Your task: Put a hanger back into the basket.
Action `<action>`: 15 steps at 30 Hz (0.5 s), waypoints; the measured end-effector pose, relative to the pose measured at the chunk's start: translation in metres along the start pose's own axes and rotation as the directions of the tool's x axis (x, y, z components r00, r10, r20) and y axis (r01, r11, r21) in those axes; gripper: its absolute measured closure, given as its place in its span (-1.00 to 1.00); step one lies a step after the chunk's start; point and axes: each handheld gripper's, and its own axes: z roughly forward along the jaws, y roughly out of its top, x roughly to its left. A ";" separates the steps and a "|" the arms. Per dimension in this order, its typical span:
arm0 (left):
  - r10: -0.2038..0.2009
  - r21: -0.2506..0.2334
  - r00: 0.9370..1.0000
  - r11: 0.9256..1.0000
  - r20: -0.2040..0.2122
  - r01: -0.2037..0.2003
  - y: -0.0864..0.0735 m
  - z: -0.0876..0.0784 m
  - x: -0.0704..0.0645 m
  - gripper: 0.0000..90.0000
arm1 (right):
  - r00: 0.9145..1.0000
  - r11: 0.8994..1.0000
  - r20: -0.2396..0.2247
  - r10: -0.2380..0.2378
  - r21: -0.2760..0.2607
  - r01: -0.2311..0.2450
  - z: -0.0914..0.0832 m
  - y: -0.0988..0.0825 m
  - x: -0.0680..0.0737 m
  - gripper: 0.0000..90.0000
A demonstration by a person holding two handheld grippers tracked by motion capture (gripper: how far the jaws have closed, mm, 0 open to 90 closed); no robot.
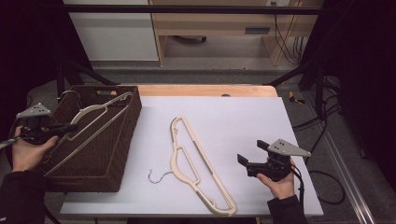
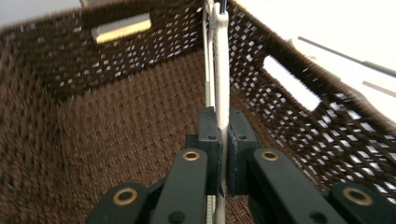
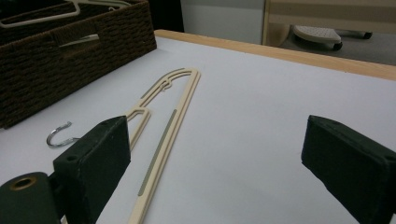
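Two hangers in play. My left gripper (image 1: 70,126) has its jaws clamped on the cream hanger (image 1: 95,114) in the basket (image 1: 122,154); in the left gripper view that hanger (image 2: 220,70) runs straight up from between the jaws toward the far basket wall (image 2: 140,42), its flat bar pinched edge-on. It sits tilted, its far end propped up by the far rim rather than lying flat on the basket floor.

My right gripper (image 1: 250,158) has jaws wide apart, holding nothing. The second hanger (image 3: 163,121) lies flat on the worktop (image 3: 261,107), ahead of the jaws and off toward the left jaw, its metal hook (image 3: 58,135) just beyond that jaw's tip. In the high view it is the hanger (image 1: 196,163) between basket and right gripper.

Risks, as I judge them:
- Letting go with the left now: the hanger may stay propped on the rim or tip back out, because it isn't fully down inside.
- Pushing it further could snag its hook in the weave and drag the basket.
- Right jaws aren't lined up on the second hanger; closing from here catches air.
- That hanger is thin and flat on the worktop, so a shallow approach could skid it away or scrape the jaw tips.
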 end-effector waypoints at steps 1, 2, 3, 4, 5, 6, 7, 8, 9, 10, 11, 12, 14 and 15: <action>-0.009 0.014 1.000 1.000 -0.009 0.009 -0.002 0.005 0.000 0.92 | 1.000 1.000 -0.002 0.000 0.001 0.000 0.000 0.000 0.000 -0.81; -0.014 0.026 1.000 1.000 -0.018 0.015 -0.005 0.009 -0.001 0.92 | 1.000 1.000 -0.007 -0.016 0.005 0.016 0.000 0.000 0.000 -0.81; -0.019 0.040 0.999 0.999 -0.032 0.020 -0.007 0.014 -0.001 0.92 | 1.000 1.000 -0.009 -0.016 0.006 0.016 0.001 0.000 0.000 -0.81; -0.025 0.055 0.999 0.998 -0.045 0.027 -0.008 0.018 -0.001 0.92 | 1.000 1.000 -0.009 -0.016 0.010 0.016 0.001 0.000 0.001 -0.81; -0.033 0.070 0.998 0.997 -0.048 0.037 -0.009 0.021 -0.001 0.91 | 1.000 1.000 -0.010 -0.011 0.007 0.011 0.002 0.000 0.001 -0.81; -0.044 0.085 0.998 0.995 -0.050 0.048 -0.011 0.023 0.000 0.91 | 1.000 1.000 -0.011 -0.021 0.014 0.021 0.002 0.000 0.002 -0.81; -0.054 0.093 0.997 0.994 -0.061 0.060 -0.012 0.024 0.001 0.91 | 1.000 1.000 -0.011 -0.021 0.014 0.021 0.002 0.000 0.002 -0.81; -0.069 0.096 0.995 0.992 -0.074 0.076 -0.014 0.024 0.003 0.89 | 1.000 1.000 -0.013 -0.024 0.012 0.024 0.003 0.000 0.003 -0.81; -0.081 0.105 0.993 0.990 -0.087 0.090 -0.016 0.025 0.004 0.89 | 1.000 1.000 -0.013 -0.024 0.012 0.024 0.003 0.000 0.003 -0.81; -0.091 0.108 0.990 0.989 -0.107 0.103 -0.017 0.025 0.006 0.88 | 1.000 1.000 -0.012 -0.025 0.013 0.025 0.004 0.000 0.004 -0.81; -0.110 0.107 0.987 0.987 -0.115 0.122 -0.019 0.025 0.008 0.87 | 0.999 0.999 -0.017 -0.029 0.015 0.029 0.004 0.000 0.005 -0.81; -0.132 0.113 0.984 0.983 -0.121 0.146 -0.020 0.025 0.011 0.86 | 1.000 1.000 -0.015 -0.027 0.015 0.027 0.005 0.000 0.006 -0.81; -0.151 0.124 0.978 0.978 -0.146 0.170 -0.023 0.026 0.013 0.83 | 0.999 0.999 -0.017 -0.035 0.021 0.036 0.006 0.000 0.008 -0.82; -0.161 0.138 0.975 0.974 -0.152 0.182 -0.023 0.025 0.015 0.80 | 0.999 0.999 -0.019 -0.037 0.021 0.038 0.006 0.000 0.009 -0.82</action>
